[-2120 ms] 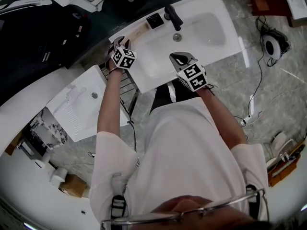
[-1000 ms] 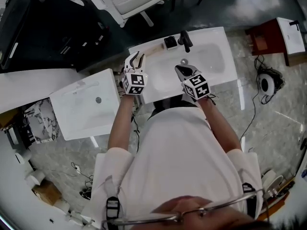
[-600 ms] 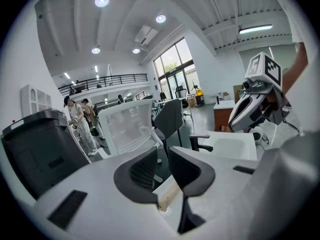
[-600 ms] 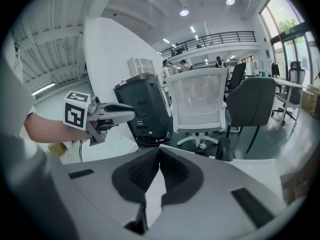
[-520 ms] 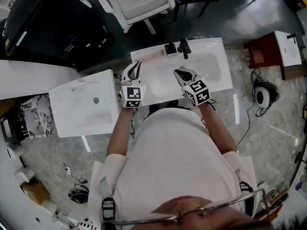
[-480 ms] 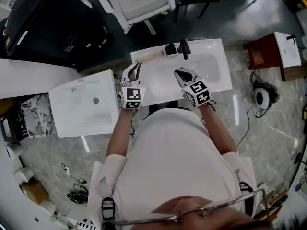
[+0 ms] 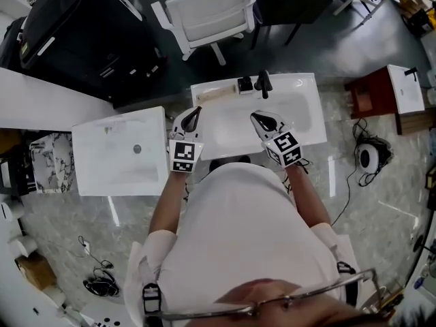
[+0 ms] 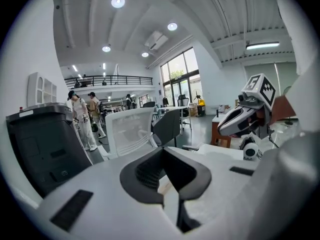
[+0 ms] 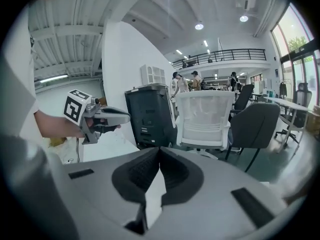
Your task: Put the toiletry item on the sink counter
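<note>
We stand at the sink (image 7: 319, 118), torso close to its front edge, both arms reaching forward. The left gripper (image 7: 195, 111) hangs over the sink's left edge. Its jaws are clenched tip to tip with nothing between them, as the left gripper view confirms. The right gripper (image 7: 255, 116) hangs over the front of the basin, jaws likewise pressed together and empty. The two grippers are well apart, and the basin between them is open.

A second sink (image 7: 119, 152) lies just beside the sink's left edge, leaving only a narrow gap there. To the right, bare floor separates the sink from a red-brown stand (image 7: 371, 94), so that side has more room.

The toiletry item (image 7: 215, 93) lies flat on the counter strip behind the basin, near the back-left corner, and neither gripper touches it. It is pale and long. Its long axis runs along the back edge, left to right and slightly slanted. One end points toward the left corner, the other toward a black block (image 7: 244, 85). We cannot tell which end is which. The faucet (image 7: 262, 84) stands just right of the block.

Beyond the back edge is dark floor, then a white chair (image 7: 211, 16) and a dark cabinet (image 7: 82, 39).
</note>
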`<state>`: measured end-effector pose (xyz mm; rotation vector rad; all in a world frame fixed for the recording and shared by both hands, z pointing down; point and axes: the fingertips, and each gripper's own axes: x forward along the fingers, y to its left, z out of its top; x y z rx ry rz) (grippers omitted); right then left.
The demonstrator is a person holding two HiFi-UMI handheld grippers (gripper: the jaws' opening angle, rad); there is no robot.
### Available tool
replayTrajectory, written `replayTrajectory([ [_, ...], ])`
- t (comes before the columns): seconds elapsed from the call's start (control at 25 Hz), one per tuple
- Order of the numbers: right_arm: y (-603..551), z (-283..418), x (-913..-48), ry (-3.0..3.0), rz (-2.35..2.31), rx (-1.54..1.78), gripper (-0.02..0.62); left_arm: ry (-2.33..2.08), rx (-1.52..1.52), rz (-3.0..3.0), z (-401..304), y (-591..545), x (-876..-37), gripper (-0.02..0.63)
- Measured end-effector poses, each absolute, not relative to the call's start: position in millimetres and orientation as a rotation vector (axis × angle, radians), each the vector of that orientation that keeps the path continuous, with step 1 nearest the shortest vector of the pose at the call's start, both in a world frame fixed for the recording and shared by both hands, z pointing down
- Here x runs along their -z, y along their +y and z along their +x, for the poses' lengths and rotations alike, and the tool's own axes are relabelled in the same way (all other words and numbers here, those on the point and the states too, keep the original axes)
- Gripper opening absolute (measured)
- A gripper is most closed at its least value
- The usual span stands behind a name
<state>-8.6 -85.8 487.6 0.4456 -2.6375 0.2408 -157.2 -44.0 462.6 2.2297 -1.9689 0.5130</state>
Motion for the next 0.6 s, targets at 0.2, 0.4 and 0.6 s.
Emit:
replayTrajectory([
  [0.2,-80.2,-13.5,-472.0,-2.681,0.445,-0.186,0.006,-1.93,-0.425,2.23,-148.4,-28.9,-453.1,0.003],
  [0.4,-74.5,-17.1,-460.5,-2.731,0.441,-0.146,0.006,-1.907,-0.346,2.209,-146.9,-10.7,-454.9,0.003],
  [0.6,-71.0,-22.5,-457.6,-2.758,0.429,-0.134,0.006,-1.905,-0.313,2.187,-153.4,-2.2,-459.0,0.003],
])
